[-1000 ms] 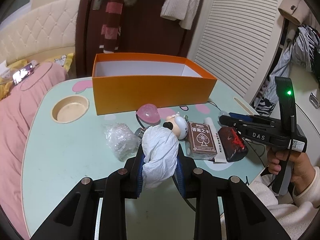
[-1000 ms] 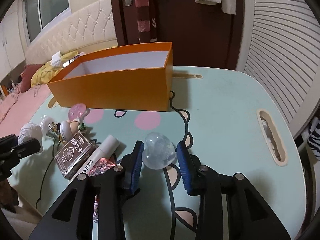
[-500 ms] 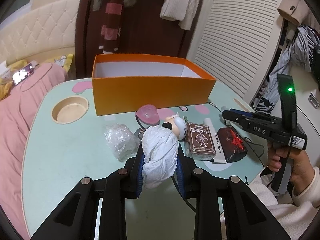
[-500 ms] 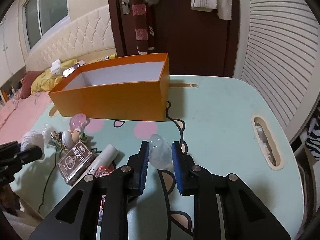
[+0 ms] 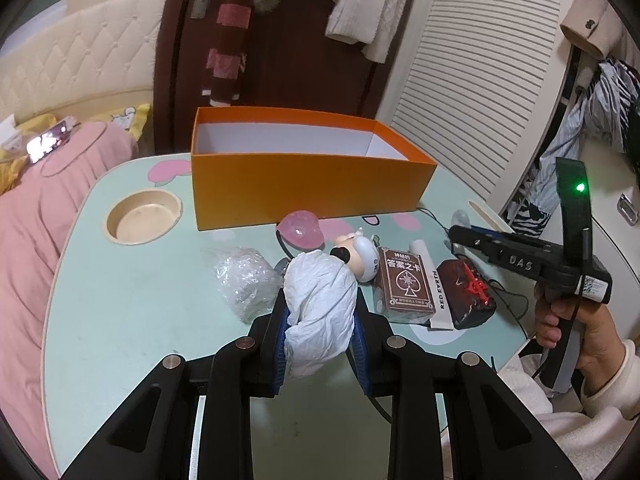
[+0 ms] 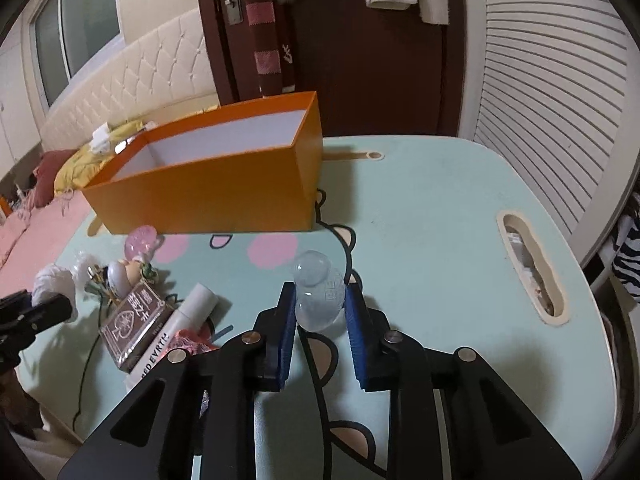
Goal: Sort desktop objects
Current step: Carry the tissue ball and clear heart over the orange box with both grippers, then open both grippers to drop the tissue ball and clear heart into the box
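My left gripper (image 5: 320,312) is shut on a crumpled white tissue (image 5: 320,304) and holds it above the near table. My right gripper (image 6: 320,304) is shut on a clear plastic capsule (image 6: 318,294), lifted above the table; it shows at the right in the left wrist view (image 5: 472,236). An open orange box (image 5: 304,184) stands at the back of the table, also in the right wrist view (image 6: 224,184). On the table lie a pink capsule (image 5: 302,230), a small figurine (image 5: 360,256), a brown card box (image 5: 406,280), a white tube (image 5: 434,292), a dark red packet (image 5: 466,294) and a clear plastic wrap ball (image 5: 244,278).
The mint-green table (image 6: 432,208) has a round cup recess (image 5: 142,216) at its left and a long slot (image 6: 532,264) at its right. A thin black cable (image 6: 86,364) runs by the card box. A pink bed lies left of the table.
My right gripper has closed tighter on the clear capsule and lifted it, turning it upright. My left gripper keeps holding the tissue, nearly still.
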